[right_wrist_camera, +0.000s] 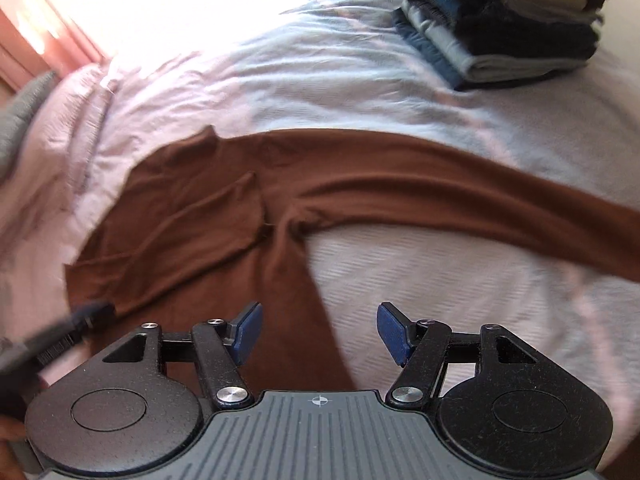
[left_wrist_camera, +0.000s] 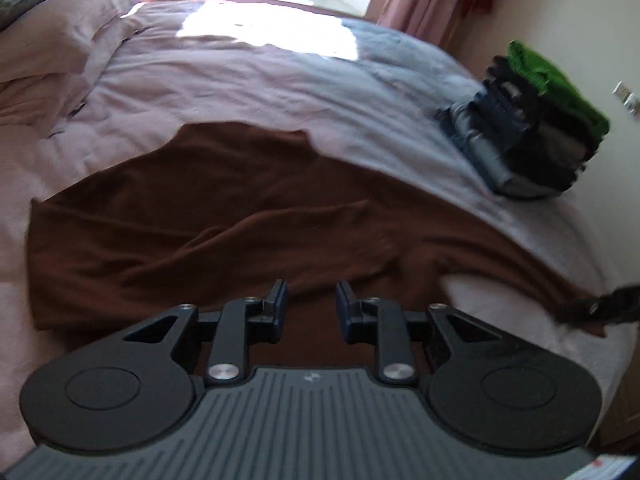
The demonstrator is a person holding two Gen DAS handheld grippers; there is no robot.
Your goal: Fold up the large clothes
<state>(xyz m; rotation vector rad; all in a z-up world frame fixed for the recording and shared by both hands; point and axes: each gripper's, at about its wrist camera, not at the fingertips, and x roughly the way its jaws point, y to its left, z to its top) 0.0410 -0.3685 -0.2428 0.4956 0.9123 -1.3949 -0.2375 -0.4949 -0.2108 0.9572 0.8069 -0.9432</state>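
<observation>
The brown garment (right_wrist_camera: pixel 224 216) is soft, matt knit cloth lying on the bedspread (right_wrist_camera: pixel 440 280), a pale, crinkled, ribbed fabric; beyond the garment, the folded stack (right_wrist_camera: pixel 500 32) looks thick and fuzzy.

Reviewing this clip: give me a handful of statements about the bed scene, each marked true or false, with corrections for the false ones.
1. A brown garment lies spread on the bed. True.
2. The right tool is clamped on the garment. False: its jaws stand open, nothing between them.
3. A stack of folded clothes sits on the bed. True.
4. The stack's top item is red. False: it is green.
5. The left tool holds nothing. True.
</observation>
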